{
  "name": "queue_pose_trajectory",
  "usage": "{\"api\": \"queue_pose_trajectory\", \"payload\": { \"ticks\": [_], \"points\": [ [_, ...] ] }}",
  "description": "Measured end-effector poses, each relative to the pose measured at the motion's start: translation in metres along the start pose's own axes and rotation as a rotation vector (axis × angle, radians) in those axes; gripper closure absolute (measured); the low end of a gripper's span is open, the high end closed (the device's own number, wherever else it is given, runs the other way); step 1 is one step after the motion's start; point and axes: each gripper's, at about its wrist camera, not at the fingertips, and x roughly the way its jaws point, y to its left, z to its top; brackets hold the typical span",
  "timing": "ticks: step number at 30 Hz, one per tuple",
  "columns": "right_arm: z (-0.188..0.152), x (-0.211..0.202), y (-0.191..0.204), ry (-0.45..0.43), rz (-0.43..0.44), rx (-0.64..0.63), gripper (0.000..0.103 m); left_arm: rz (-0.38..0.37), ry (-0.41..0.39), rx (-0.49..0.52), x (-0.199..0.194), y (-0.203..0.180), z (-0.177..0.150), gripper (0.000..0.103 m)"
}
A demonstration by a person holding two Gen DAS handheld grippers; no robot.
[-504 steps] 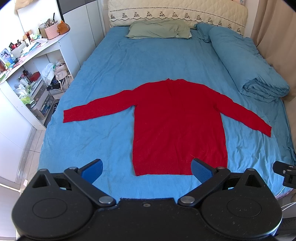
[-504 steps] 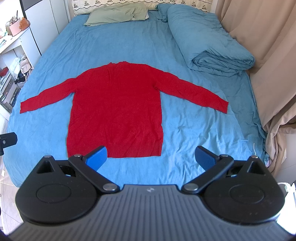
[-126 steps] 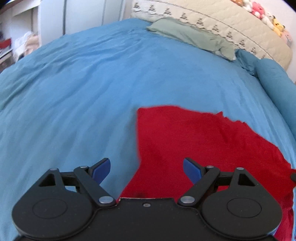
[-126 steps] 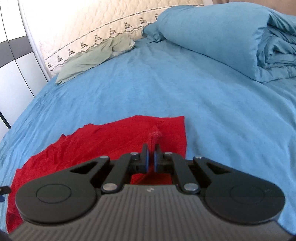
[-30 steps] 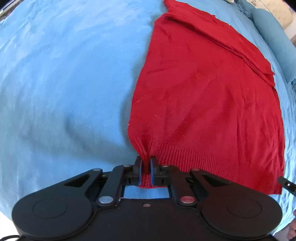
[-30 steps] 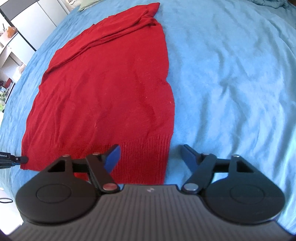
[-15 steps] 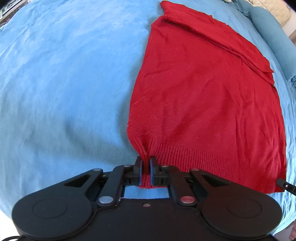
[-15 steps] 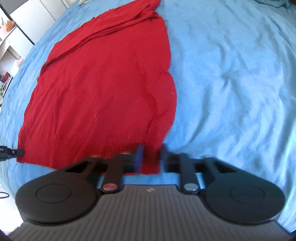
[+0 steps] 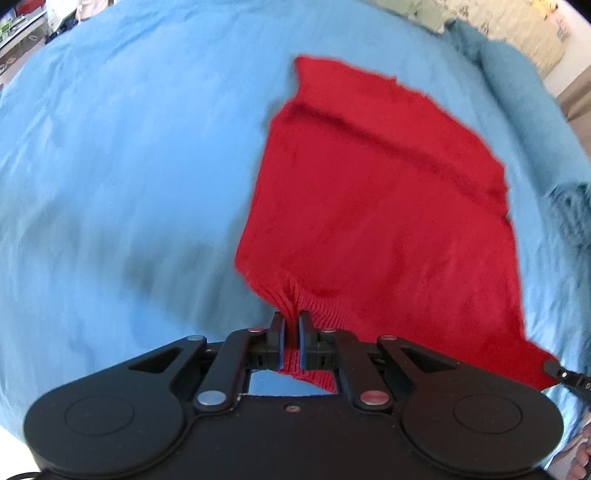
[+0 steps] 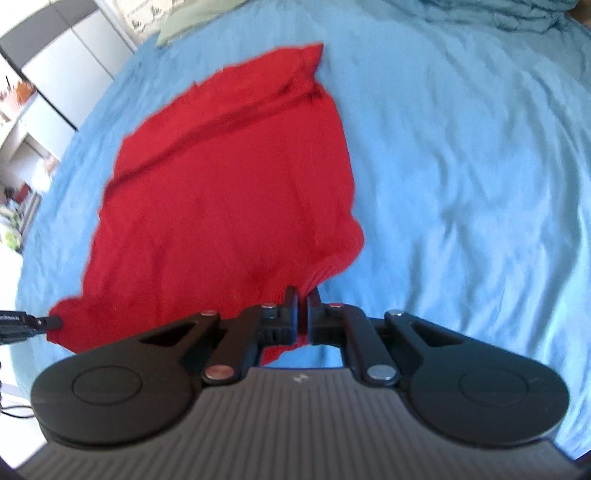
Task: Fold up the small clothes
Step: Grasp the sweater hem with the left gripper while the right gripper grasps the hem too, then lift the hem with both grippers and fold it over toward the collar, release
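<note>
A red knitted sweater (image 9: 376, 206) lies on the blue bed sheet (image 9: 122, 177), its sleeves folded in across the upper body. My left gripper (image 9: 291, 320) is shut on the ribbed hem at its left corner, which is lifted off the bed. In the right wrist view the same sweater (image 10: 229, 192) spreads away from me, and my right gripper (image 10: 302, 300) is shut on the hem's right corner, also raised. The tip of the other gripper shows at each view's edge, holding the far corner. The hem hangs between the two grips.
A rolled blue duvet (image 9: 524, 96) lies along the right side of the bed. A green pillow (image 10: 177, 27) and the quilted headboard (image 9: 517, 29) are at the far end. White cupboards and shelves (image 10: 44, 92) stand beyond the bed's left side.
The right gripper's jaws closed on the hem's right corner. Both grippers then rose, lifting the sweater's lower edge off the sheet; the left stayed shut on its corner.
</note>
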Motion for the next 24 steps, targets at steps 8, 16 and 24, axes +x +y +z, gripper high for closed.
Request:
{"api": "queue_pose_trajectory", "payload": {
  "ticks": [8,16,24],
  "points": [
    [0.104,-0.021,0.028,-0.075,0.014,0.081,0.083,-0.075,-0.091,-0.034,-0.030,-0.011,0.102,0.096],
    [0.235,0.053,0.031,-0.128,0.095,0.136,0.083,-0.096,-0.213,-0.008,0.023,-0.043,0.221,0.096],
    [0.322,0.197,0.005,-0.154,0.124,0.156,0.083,-0.041,-0.288,0.015,0.144,-0.077,0.306,0.096]
  ]
}}
